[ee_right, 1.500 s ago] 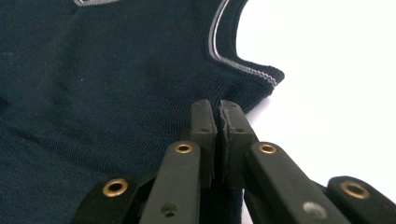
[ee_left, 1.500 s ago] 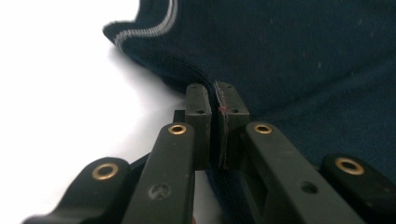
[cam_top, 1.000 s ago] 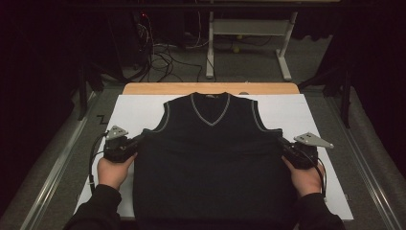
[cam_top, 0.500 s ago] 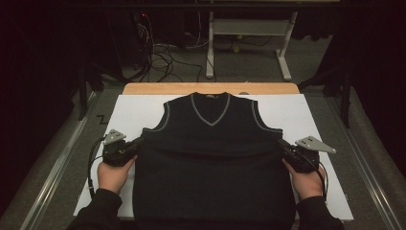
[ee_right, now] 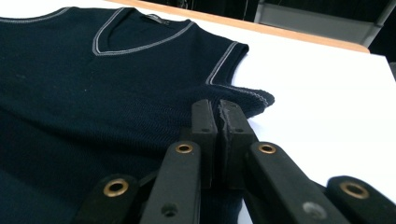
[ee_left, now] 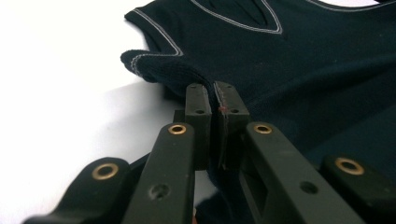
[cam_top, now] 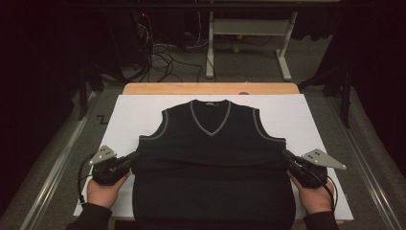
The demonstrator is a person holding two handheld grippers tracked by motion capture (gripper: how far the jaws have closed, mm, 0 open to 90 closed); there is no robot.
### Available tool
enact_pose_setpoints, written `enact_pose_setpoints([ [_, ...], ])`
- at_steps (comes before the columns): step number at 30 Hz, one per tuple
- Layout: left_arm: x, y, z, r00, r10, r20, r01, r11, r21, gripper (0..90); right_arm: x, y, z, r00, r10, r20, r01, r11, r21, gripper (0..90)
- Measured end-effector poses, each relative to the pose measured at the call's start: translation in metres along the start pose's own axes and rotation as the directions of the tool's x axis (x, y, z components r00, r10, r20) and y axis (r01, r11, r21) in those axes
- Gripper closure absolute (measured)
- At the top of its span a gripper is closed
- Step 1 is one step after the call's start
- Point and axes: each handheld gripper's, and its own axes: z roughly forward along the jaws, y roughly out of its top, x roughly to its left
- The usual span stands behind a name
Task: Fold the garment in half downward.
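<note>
A dark navy sleeveless V-neck vest (cam_top: 210,143) with grey trim lies flat on a white sheet (cam_top: 129,115), collar away from me. A crease runs across its middle. My left gripper (cam_top: 133,158) is shut on the vest's left side edge below the armhole; in the left gripper view the vest (ee_left: 303,60) cloth is pinched between the jaws of the gripper (ee_left: 213,93). My right gripper (cam_top: 287,156) is shut on the right side edge, and in the right gripper view the vest (ee_right: 93,84) is clamped in the same way by the gripper (ee_right: 218,109).
The sheet covers a wooden tabletop (cam_top: 210,88) whose far edge shows. Metal rails (cam_top: 57,163) run along both sides. Behind the table stand a white frame (cam_top: 249,28) and loose cables (cam_top: 158,52) on the floor. The vest's hem hangs over the near edge.
Both grippers have moved toward me along the vest's sides, still shut on the cloth. A crease has formed across the vest's middle.
</note>
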Motion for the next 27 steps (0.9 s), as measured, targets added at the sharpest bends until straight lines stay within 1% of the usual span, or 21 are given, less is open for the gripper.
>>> enact_pose_setpoints([
  [1, -0.003, -0.004, -0.003, 1.0000, 0.003, 0.002, -0.003, 0.9999, 0.014, 81.8, 0.000, -0.004, -0.004, 1.0000, 0.004, -0.004, -0.004, 1.000, 0.004, 86.7],
  [3, -0.005, -0.006, -0.004, 0.9999, 0.010, 0.004, -0.010, 0.9997, 0.020, 81.8, 0.000, -0.006, -0.005, 0.9999, 0.005, -0.008, -0.005, 1.000, 0.006, 86.7],
  [4, -0.007, -0.009, -0.006, 0.9999, 0.015, 0.006, -0.015, 0.9994, 0.031, 81.8, 0.000, -0.010, -0.009, 0.9999, 0.005, -0.013, -0.005, 1.000, 0.015, 86.7],
  [5, -0.009, -0.011, -0.007, 0.9998, 0.017, 0.008, -0.017, 0.9990, 0.042, 81.8, 0.000, -0.010, -0.009, 0.9999, 0.005, -0.013, -0.005, 1.000, 0.015, 86.7],
  [6, -0.013, -0.015, -0.009, 0.9996, 0.027, 0.013, -0.027, 0.9980, 0.057, 81.8, 0.001, -0.013, -0.013, 0.9999, 0.002, -0.014, -0.001, 1.000, 0.020, 86.7],
  [7, -0.013, -0.015, -0.009, 0.9996, 0.027, 0.013, -0.027, 0.9980, 0.057, 81.8, 0.001, -0.013, -0.013, 0.9999, 0.002, -0.014, -0.001, 1.000, 0.020, 86.7],
  [8, -0.016, -0.019, -0.011, 0.9991, 0.038, 0.017, -0.039, 0.9970, 0.067, 81.7, 0.002, -0.016, -0.018, 0.9998, -0.001, -0.018, 0.001, 1.000, 0.022, 86.7],
  [9, -0.017, -0.020, -0.012, 0.9989, 0.043, 0.018, -0.044, 0.9965, 0.070, 81.7, 0.002, -0.016, -0.018, 0.9998, -0.001, -0.018, 0.001, 1.000, 0.022, 86.7],
  [10, -0.020, -0.023, -0.015, 0.9988, 0.044, 0.020, -0.046, 0.9960, 0.076, 81.7, 0.003, -0.019, -0.022, 0.9998, -0.004, -0.021, 0.005, 1.000, 0.026, 86.7],
  [12, -0.021, -0.025, -0.016, 0.9988, 0.044, 0.022, -0.046, 0.9956, 0.081, 81.7, 0.004, -0.020, -0.023, 0.9997, -0.004, -0.023, 0.005, 1.000, 0.029, 86.7],
  [13, -0.023, -0.029, -0.018, 0.9988, 0.043, 0.024, -0.045, 0.9950, 0.089, 81.7, 0.007, -0.024, -0.028, 0.9996, -0.012, -0.025, 0.013, 0.999, 0.041, 86.7],
  [15, -0.025, -0.032, -0.021, 0.9987, 0.043, 0.026, -0.046, 0.9942, 0.098, 81.7, 0.008, -0.027, -0.032, 0.9995, -0.016, -0.029, 0.017, 0.999, 0.046, 86.7],
  [18, -0.028, -0.037, -0.026, 0.9987, 0.043, 0.029, -0.045, 0.9939, 0.101, 81.7, 0.011, -0.033, -0.040, 0.9991, -0.022, -0.036, 0.024, 0.998, 0.056, 86.6],
  [21, -0.032, -0.042, -0.029, 0.9983, 0.045, 0.036, -0.049, 0.9920, 0.116, 81.6, 0.014, -0.039, -0.048, 0.9985, -0.031, -0.045, 0.034, 0.997, 0.071, 86.6],
  [22, -0.032, -0.042, -0.029, 0.9983, 0.045, 0.036, -0.049, 0.9920, 0.116, 81.6, 0.014, -0.039, -0.048, 0.9985, -0.031, -0.045, 0.034, 0.997, 0.071, 86.6],
  [24, -0.036, -0.049, -0.031, 0.9979, 0.053, 0.039, -0.058, 0.9876, 0.146, 81.6, 0.016, -0.045, -0.054, 0.9979, -0.034, -0.055, 0.039, 0.995, 0.090, 86.6],
  [26, -0.037, -0.051, -0.032, 0.9976, 0.055, 0.042, -0.060, 0.9862, 0.154, 81.6, 0.017, -0.047, -0.055, 0.9978, -0.032, -0.058, 0.037, 0.995, 0.095, 86.6],
  [27, -0.038, -0.054, -0.033, 0.9975, 0.057, 0.042, -0.063, 0.9844, 0.164, 81.5, 0.018, -0.050, -0.057, 0.9972, -0.035, -0.066, 0.042, 0.993, 0.112, 86.6],
])
